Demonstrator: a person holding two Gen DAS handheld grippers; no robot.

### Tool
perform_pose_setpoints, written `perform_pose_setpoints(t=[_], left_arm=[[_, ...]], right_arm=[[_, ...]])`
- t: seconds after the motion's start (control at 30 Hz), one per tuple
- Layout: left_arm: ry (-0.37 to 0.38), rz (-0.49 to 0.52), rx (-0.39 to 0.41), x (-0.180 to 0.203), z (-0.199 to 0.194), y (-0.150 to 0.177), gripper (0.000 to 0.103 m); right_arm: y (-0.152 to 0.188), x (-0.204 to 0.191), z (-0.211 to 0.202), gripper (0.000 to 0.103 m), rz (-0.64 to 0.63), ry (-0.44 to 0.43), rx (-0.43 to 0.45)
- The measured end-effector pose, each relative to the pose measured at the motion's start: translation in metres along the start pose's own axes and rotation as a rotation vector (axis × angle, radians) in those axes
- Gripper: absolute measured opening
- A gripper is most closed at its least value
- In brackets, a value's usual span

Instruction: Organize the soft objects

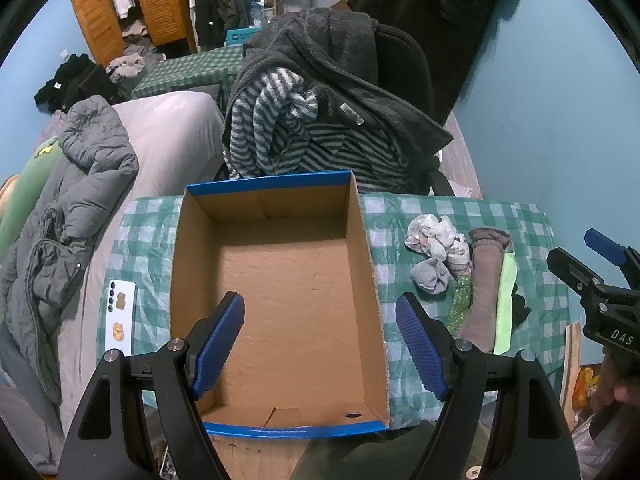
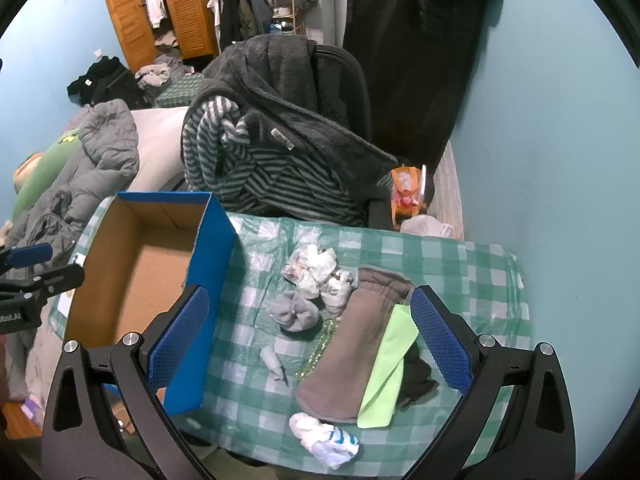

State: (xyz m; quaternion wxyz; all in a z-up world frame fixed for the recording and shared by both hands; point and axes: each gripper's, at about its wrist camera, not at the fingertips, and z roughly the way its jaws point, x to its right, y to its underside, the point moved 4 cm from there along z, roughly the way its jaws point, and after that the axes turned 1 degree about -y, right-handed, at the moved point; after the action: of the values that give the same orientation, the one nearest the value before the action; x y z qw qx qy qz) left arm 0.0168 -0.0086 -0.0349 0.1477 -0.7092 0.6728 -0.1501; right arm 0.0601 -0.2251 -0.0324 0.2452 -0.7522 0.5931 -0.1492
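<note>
An open cardboard box point(image 1: 280, 300) sits bare inside on the checked table point(image 2: 460, 256), its floor showing. Beside it lie a brown sock point(image 2: 352, 340), grey sock ball point(image 2: 296, 312) and green cloth point(image 2: 384, 376). Left gripper point(image 1: 320, 340) and right gripper point(image 2: 312, 344) hover, fingers spread, holding nothing.

**Checked table, box + soft stuff on top**

Table point(image 2: 460, 256) w/ green-white checked cloth. Open cardboard box point(image 2: 132, 280) on its left part. Right of box: crumpled white bundle point(image 2: 314, 266), grey sock ball point(image 2: 296, 312), long brown sock point(image 2: 348, 344), lime cloth point(image 2: 386, 368), white-blue sock point(image 2: 326, 438) near front edge, green beads point(image 2: 320, 350), poss. a small white tube point(image 2: 270, 358).
</note>
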Motion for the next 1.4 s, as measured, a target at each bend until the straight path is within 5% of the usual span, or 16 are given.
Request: perform_pose_setpoints(t=[1.4], left_arm=[[0.039,0.014,-0.021,0.030,0.008,-0.011,0.080]], right_arm=[[0.010,0.034,-0.001,0.100,0.035,0.006,-0.016]])
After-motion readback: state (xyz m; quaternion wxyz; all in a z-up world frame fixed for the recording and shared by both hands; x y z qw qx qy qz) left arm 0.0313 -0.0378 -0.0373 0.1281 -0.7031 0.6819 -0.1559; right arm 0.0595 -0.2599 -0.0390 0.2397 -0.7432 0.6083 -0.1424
